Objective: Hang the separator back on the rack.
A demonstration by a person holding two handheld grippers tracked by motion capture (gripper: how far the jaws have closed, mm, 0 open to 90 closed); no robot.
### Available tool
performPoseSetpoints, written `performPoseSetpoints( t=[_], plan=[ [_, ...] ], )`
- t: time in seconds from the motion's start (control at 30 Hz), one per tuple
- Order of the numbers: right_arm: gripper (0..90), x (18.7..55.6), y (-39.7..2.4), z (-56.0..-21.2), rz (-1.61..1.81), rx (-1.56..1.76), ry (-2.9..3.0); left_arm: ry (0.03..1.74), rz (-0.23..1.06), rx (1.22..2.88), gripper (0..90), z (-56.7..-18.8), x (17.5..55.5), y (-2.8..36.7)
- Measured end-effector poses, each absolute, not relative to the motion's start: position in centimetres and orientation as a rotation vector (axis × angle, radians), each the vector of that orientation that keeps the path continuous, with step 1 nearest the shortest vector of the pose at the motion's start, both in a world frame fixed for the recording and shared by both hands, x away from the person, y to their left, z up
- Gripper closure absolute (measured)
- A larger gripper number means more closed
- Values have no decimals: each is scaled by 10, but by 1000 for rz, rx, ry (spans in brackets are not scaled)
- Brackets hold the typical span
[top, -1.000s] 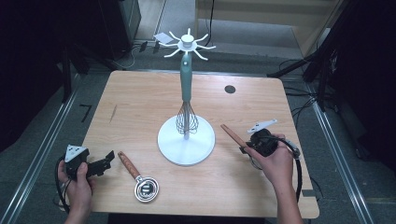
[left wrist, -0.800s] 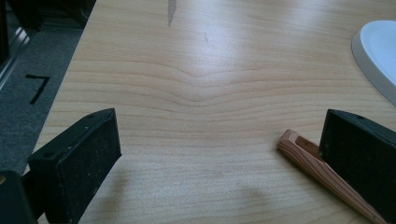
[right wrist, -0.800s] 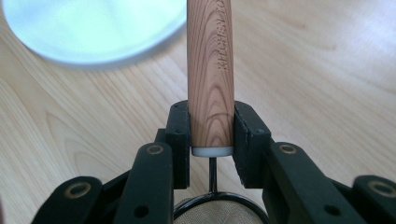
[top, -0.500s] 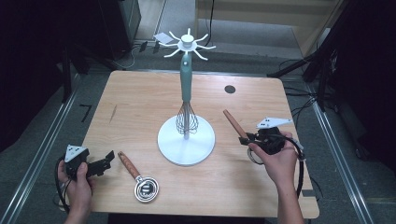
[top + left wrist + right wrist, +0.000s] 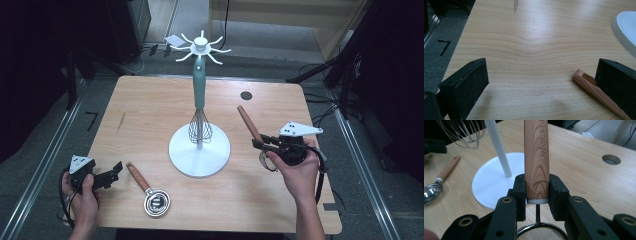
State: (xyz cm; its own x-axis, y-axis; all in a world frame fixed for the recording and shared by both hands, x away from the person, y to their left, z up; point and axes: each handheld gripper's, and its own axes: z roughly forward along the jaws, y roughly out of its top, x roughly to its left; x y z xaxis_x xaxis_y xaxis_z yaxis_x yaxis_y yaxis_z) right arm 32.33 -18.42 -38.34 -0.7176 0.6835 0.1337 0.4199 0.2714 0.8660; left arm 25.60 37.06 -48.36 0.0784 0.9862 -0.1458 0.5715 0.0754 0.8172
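Observation:
A white hanging stand (image 5: 199, 149) with hooked arms at its top stands mid-table, and a teal-handled whisk (image 5: 199, 95) hangs from it. My right gripper (image 5: 262, 144) is shut on the wooden handle of a strainer (image 5: 536, 157), lifted off the table to the right of the stand; its mesh rim (image 5: 541, 233) peeks out below the jaws. My left gripper (image 5: 116, 171) rests open at the table's front left. Just right of it lies a wooden-handled metal scoop (image 5: 148, 191), whose handle tip (image 5: 584, 78) touches the right jaw in the left gripper view.
The stand's round base (image 5: 491, 182) lies just beyond the held strainer, with its pole (image 5: 497, 147) rising beside it. A round cable hole (image 5: 246, 95) sits near the table's far edge. Metal rails run along both sides of the table.
My right gripper has moved to the right, away from the stand, and lifted the strainer so its handle points more steeply up. The left gripper has stayed still.

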Motion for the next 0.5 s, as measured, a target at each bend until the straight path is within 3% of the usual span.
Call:
performPoseSetpoints(
  t=[0.5],
  plan=[
    [718,308,-170,-359,1582,959,2169,1588,684,1589,0,-484,256,371]
  ],
)
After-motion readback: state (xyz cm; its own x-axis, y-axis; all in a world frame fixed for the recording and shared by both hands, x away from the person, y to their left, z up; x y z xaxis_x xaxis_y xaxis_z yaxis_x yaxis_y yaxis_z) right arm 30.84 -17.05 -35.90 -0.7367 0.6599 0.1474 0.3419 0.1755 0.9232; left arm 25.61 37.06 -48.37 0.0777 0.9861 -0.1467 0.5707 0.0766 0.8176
